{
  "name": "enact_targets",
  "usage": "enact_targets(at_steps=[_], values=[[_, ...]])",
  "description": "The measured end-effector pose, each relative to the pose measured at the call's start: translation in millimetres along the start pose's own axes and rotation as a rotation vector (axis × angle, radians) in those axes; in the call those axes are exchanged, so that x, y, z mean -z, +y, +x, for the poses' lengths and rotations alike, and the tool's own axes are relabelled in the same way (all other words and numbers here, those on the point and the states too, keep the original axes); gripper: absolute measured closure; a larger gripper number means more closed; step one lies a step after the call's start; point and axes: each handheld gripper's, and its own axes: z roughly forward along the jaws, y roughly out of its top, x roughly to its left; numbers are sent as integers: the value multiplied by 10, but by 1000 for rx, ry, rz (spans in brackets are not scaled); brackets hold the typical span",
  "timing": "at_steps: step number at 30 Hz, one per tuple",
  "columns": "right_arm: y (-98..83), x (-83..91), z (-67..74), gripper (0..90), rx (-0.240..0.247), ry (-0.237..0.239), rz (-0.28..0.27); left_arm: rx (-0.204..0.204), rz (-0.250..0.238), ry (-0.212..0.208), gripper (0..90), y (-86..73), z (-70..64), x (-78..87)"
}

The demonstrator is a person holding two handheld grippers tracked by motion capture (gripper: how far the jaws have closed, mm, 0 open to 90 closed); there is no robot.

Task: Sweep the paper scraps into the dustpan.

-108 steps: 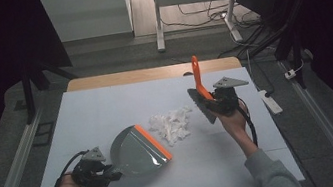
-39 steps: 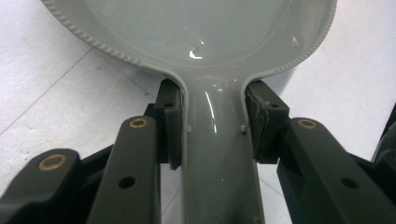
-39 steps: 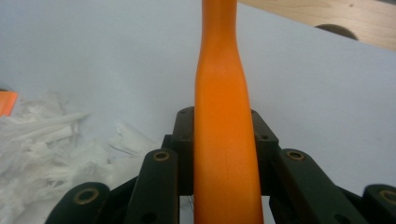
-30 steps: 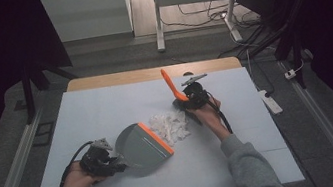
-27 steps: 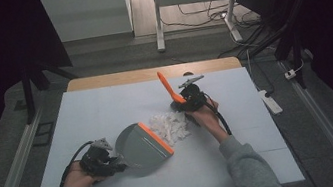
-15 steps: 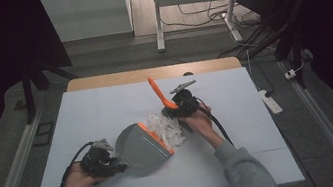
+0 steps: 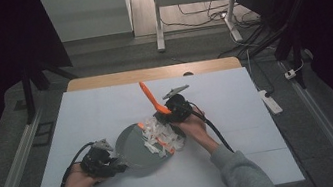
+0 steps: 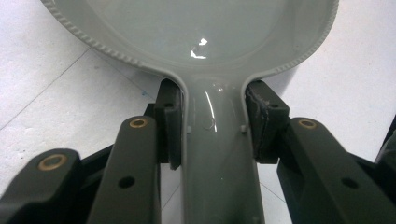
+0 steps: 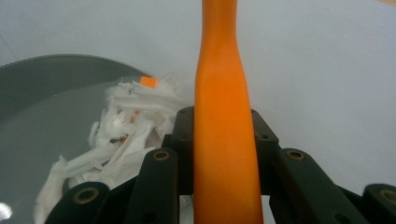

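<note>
Dustpan as landmark: the grey plastic dustpan [image 7: 135, 151] with an orange rubber lip lies flat on the pale blue-grey table [image 7: 237, 107], roughly mid-table. At its handle end, the left gripper [image 7: 109, 162] is clenched on the handle; the left gripper view shows both pads pressed against the handle's sides just behind the pan. Position of pan and left gripper looks unchanged from half a second ago.

Change: the heap of shredded white paper [image 7: 158, 135], which a second ago lay on the table just beyond the lip, now straddles the lip, with a good part already on the pan floor. Some shreds remain on the table side of the lip.

Right of the dustpan, the right gripper [image 7: 170, 115] has moved in toward the lip since 3.6 s ago and now sits directly against the paper. It is clamped on the orange plastic brush handle [image 7: 151, 98], which tilts up and away from the pan. Bristles hidden by paper and gripper.

Judgement: sweep is partway done; another stroke or two toward the pan would likely clear the remainder.
</note>
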Motion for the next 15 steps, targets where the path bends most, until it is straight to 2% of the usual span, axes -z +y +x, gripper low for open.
enact_targets(at_steps=[11,15], values=[[34,-26,196,704,40,36,4,2,3,-4,613,1,8,-13],[65,-7,299,704,76,59,-6,3,3,-3,613,2,9,-19]])
